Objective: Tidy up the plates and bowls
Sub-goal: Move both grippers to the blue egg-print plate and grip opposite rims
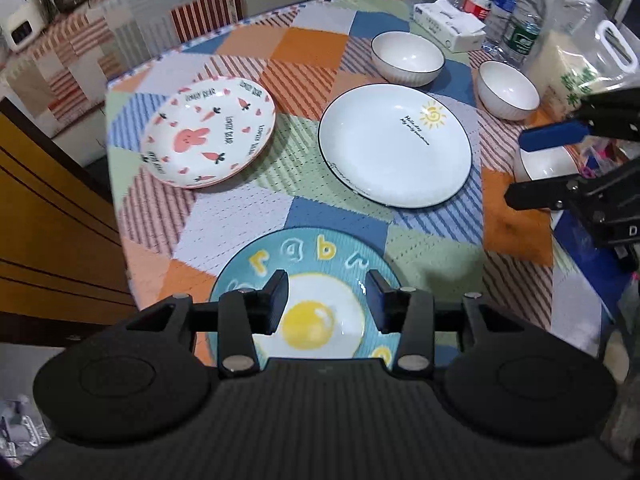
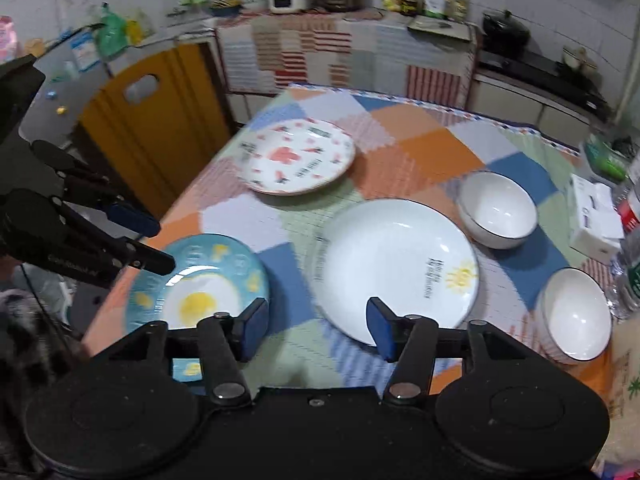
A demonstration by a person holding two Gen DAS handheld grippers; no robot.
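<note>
Both grippers hang empty over the surface (image 1: pixel 516 240), left gripper (image 1: pixel 328 300) part open above the egg plate (image 1: pixel 320 320) at 6 o'clock, right gripper (image 2: pixel 316 328) wider, with plates and bowls (image 1: pixel 408 58) spread singly, likely awaiting stacking.

The plates (image 1: pixel 394 144) and bowls (image 1: pixel 407 56) look like shiny, smooth china on a bumpy woven cloth (image 1: pixel 256 212); behind the cloth, clear plastic bottles (image 1: pixel 516 16)
</note>
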